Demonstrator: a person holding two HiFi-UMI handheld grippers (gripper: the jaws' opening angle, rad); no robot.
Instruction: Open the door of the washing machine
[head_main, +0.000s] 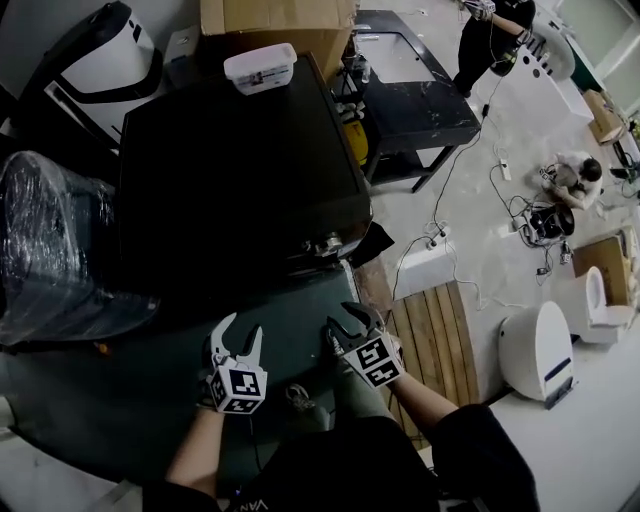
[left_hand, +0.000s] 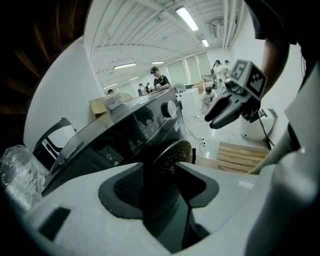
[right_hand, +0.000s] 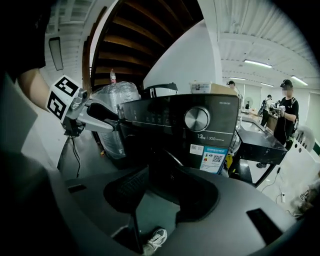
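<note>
Left gripper (head_main: 240, 336) and right gripper (head_main: 351, 324) had jaws apart, empty, with the washing machine (head_main: 240, 170) just ahead of them. It seemed the approach step; next, one gripper would have to catch the door (left_hand: 172, 152) at its edge and pull.

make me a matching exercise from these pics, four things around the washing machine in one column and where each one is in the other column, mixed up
Things
1. white plastic box
2. wooden slats
3. plastic-wrapped bundle
4. round knob

Places
a. on the floor, right of the washing machine in the head view
b. on the machine's front panel
c. on top of the machine
d. left of the machine in the head view

Pairs: 1-c, 2-a, 3-d, 4-b
</note>
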